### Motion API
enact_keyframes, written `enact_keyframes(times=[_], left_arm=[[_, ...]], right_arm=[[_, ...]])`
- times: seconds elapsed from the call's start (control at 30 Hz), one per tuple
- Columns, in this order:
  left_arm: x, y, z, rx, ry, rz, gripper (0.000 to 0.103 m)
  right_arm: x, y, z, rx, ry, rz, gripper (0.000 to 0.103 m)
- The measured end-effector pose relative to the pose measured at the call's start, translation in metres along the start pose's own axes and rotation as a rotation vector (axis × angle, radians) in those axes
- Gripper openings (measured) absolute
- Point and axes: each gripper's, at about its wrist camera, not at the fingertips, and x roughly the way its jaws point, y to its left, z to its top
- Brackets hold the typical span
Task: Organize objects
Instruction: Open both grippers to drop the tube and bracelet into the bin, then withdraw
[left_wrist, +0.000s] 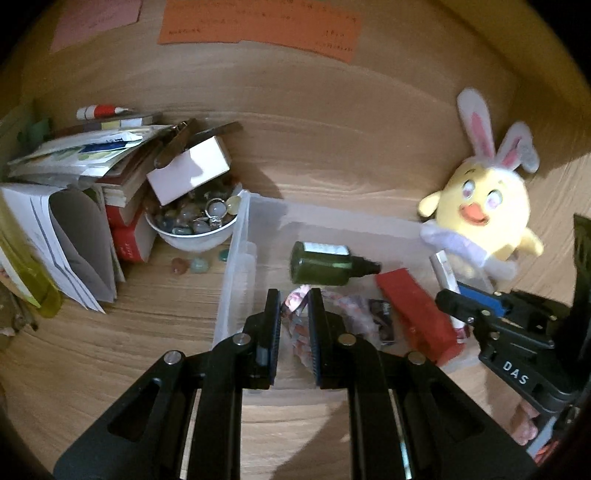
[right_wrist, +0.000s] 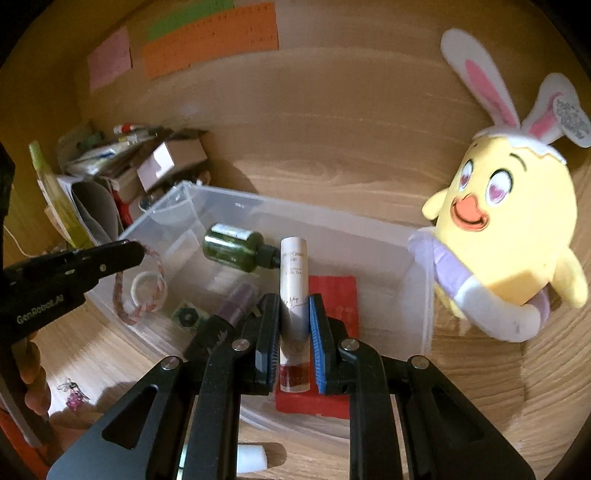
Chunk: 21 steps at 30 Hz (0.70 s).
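Your left gripper (left_wrist: 293, 314) jaws clamp a braided cord (right_wrist: 157, 264), your right gripper (right_wrist: 293, 325) jaws a cosmetic tube (right_wrist: 293, 280), both over the clear bin (right_wrist: 236, 201) at frame centre; lower and release next.
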Motion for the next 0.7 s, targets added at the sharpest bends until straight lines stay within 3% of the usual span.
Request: enact_keyframes(times=[0.33,0.57,0.63,0.7], left_arm=[[0.001,-0.008,-0.004,0.042,0.009,0.004,0.016],[-0.008,-0.008,-0.006,0.039,-0.010,-0.005,0.050],[-0.013,-0.008,-0.006,0.036,-0.023,-0.007,0.057],[-0.019,-0.008,-0.005,0.037,-0.032,-0.012,0.062]], right_arm=[[0.013,0.006,-0.005,-0.024,0.042,0.005,0.014],[0.013,0.005,-0.005,-0.023,0.037,-0.008,0.015],[0.012,0.004,-0.005,-0.020,0.039,-0.010,0.024],[0.011,0.003,-0.005,-0.018,0.034,-0.024,0.040]])
